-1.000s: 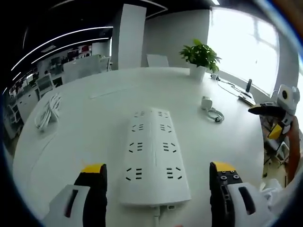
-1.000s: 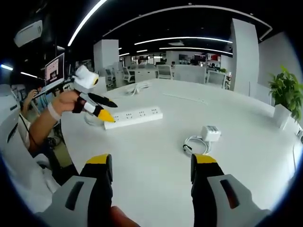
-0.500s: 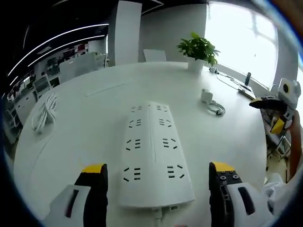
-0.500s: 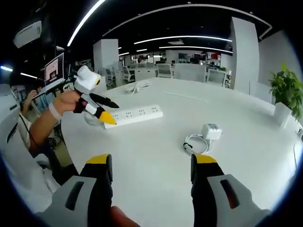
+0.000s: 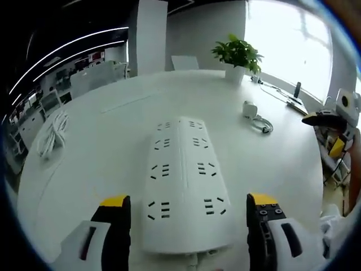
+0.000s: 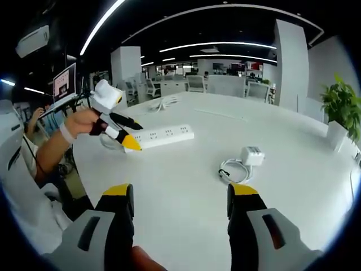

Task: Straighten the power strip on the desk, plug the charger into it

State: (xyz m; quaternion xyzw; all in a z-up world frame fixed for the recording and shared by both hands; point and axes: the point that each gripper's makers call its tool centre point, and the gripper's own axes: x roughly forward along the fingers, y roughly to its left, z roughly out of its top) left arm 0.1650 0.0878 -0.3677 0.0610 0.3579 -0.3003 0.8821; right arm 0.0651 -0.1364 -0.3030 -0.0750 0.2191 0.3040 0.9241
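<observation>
**Power strip framed between open left jaws, charger lying apart on the desk**

In the left gripper view, going left to right: a coil of white cable (image 5: 52,131) at the far left of the white desk (image 5: 107,152). Nearer the middle, the white power strip (image 5: 183,183) flat on the desktop, running lengthwise away from the camera, two rows of sockets facing up, its near end low between the yellow-tipped jaws. Left gripper (image 5: 186,206) spread wide, one jaw on either side of the strip's near end, gripping nothing; contact with the strip not clear. Further right and farther off, the white charger (image 5: 249,109) with its looped cord just beside it, well apart from the strip. Beyond that, a potted plant (image 5: 238,56) near the desk's far edge. At the right margin, the other gripper in the air off the desk's edge.

In the right gripper view, left to right: a person's hand (image 6: 79,123) holding the left gripper (image 6: 128,134), its dark jaws and yellow tip pointing at the near end of the power strip (image 6: 163,136); from here the strip lies crosswise on the desk (image 6: 282,186), on the left half. Right gripper (image 6: 180,195) at the bottom centre, jaws well apart with nothing between them, above bare desktop. To the right of centre, the charger (image 6: 251,156) resting on the desk with its coiled cord on its near-left side, clear of the strip. Plant (image 6: 340,107) at the far right edge.
</observation>
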